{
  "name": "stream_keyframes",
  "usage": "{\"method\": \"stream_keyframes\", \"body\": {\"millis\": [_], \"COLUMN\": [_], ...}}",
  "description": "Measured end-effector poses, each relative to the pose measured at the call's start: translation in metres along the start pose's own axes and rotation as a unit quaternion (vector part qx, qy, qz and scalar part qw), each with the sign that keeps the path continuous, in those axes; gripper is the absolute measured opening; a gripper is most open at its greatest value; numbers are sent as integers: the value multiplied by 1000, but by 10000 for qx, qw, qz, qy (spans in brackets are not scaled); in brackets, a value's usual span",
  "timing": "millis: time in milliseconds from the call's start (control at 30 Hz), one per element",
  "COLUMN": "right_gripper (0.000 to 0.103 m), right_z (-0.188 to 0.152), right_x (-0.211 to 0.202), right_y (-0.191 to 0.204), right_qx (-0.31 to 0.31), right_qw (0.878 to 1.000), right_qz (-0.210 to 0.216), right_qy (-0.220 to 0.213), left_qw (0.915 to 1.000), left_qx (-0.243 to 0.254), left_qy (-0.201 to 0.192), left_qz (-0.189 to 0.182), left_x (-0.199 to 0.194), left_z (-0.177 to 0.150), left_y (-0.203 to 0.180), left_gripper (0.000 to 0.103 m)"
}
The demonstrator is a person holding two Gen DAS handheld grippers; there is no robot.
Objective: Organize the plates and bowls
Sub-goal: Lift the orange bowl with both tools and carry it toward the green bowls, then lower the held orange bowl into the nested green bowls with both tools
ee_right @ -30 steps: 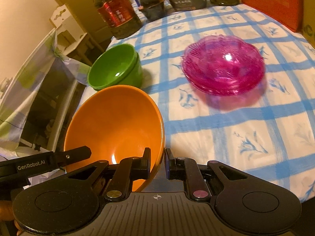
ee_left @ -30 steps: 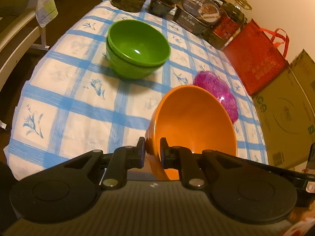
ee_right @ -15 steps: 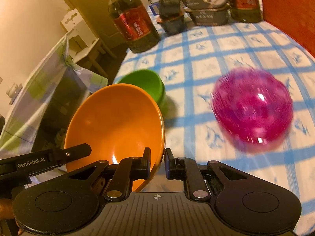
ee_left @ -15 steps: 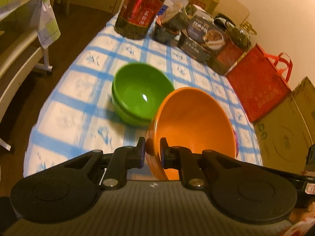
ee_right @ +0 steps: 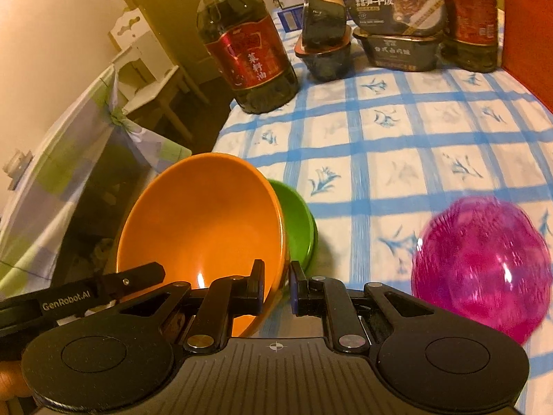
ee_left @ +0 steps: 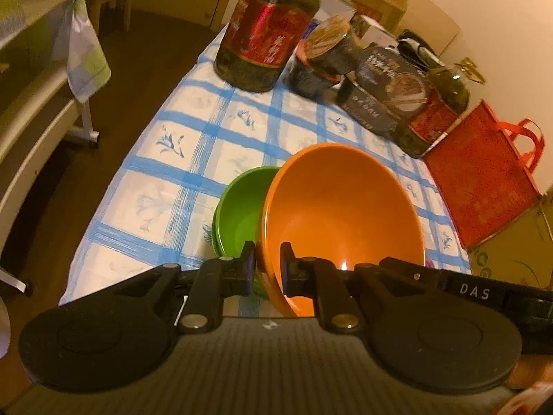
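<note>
Both grippers, left [ee_left: 266,269] and right [ee_right: 276,287], stay clamped on opposite rims of the orange bowl [ee_left: 342,214], which has travelled from beside the pink plates [ee_right: 480,273] to just above the green bowls [ee_left: 238,218], so nesting looks close. Ahead stand an oil bottle [ee_right: 249,58] and food tubs [ee_right: 397,17], well clear.

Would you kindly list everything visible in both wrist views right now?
orange bowl: one, held by both grippers, over the green bowls
green bowls: two stacked, on the tablecloth
pink dish: one, translucent, right side
oil bottles: two, red labels, far end
food tubs: several, dark, far end
red bag: one, table's right edge
tablecloth: blue check
left gripper: shut on bowl rim
right gripper: shut on bowl rim
</note>
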State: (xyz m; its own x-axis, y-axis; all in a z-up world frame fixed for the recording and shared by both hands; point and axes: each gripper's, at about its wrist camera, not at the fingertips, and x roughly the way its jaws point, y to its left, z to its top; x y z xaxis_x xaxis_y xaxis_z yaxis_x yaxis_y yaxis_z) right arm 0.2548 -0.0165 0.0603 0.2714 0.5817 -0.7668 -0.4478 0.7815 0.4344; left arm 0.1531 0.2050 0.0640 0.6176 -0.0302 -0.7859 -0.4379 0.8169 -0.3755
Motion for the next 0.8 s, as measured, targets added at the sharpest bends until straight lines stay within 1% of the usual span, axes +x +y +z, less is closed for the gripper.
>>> {"method": "stream_keyframes", "body": {"millis": [167,400,567,800], "right_gripper": [14,14,14,14], "right_z": [16,19,15,13], "right_x": [29,60,71,78], "right_y": [-2,-6,-5,-2], "right_qx": [-137,-297,-415,-549], "right_qw": [9997,9985,9975,9964], "right_qz": [-111,-202,-285,-379], "right_qy": [174,411,492,525], "left_qw": [9999,9996,9993,9992], "left_qx": [2,16,64,150], "left_qy": [110,220,277,248], "left_qz": [90,186,227,292], "left_x": [24,45,53,58], "left_z": [11,16,15,13], "left_y": [7,16,20,21], "left_gripper": [12,12,12,12]}}
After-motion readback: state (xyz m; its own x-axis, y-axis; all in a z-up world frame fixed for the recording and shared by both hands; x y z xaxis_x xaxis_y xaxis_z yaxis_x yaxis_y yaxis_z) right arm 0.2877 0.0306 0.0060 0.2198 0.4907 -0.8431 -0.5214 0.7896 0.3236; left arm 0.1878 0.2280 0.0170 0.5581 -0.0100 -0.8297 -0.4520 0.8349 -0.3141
